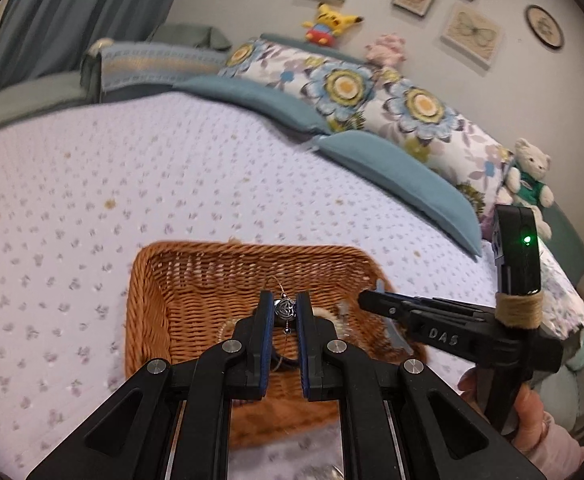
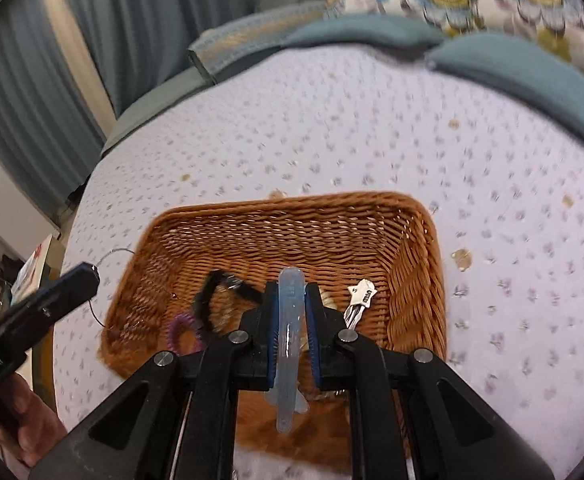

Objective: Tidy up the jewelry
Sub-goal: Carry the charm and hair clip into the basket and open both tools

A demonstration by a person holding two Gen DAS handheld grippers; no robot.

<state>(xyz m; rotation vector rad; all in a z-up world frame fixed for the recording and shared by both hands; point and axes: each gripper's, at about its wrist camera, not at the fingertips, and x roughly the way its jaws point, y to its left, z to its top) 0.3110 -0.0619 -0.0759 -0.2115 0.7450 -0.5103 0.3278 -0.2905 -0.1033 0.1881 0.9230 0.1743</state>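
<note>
A brown wicker basket (image 1: 196,280) sits on the bed; it also shows in the right wrist view (image 2: 419,248). My left gripper (image 1: 284,310) is shut on a silver pendant necklace (image 1: 285,309) with a thin wire chain, held above the basket. My right gripper (image 2: 292,300) is shut on a translucent light-blue hair clip (image 2: 290,332) over the basket; it also shows in the left wrist view (image 1: 375,298). Inside the basket lie a black hair tie (image 2: 208,296), a purple coil tie (image 2: 184,332) and a silver star clip (image 2: 361,294).
The bed has a lavender dotted quilt (image 1: 132,168). Teal pillows (image 1: 391,168) and floral pillows (image 1: 371,92) line the far side, with a teddy bear (image 1: 529,176) and plush toys. Blue curtains (image 2: 32,80) hang on the left.
</note>
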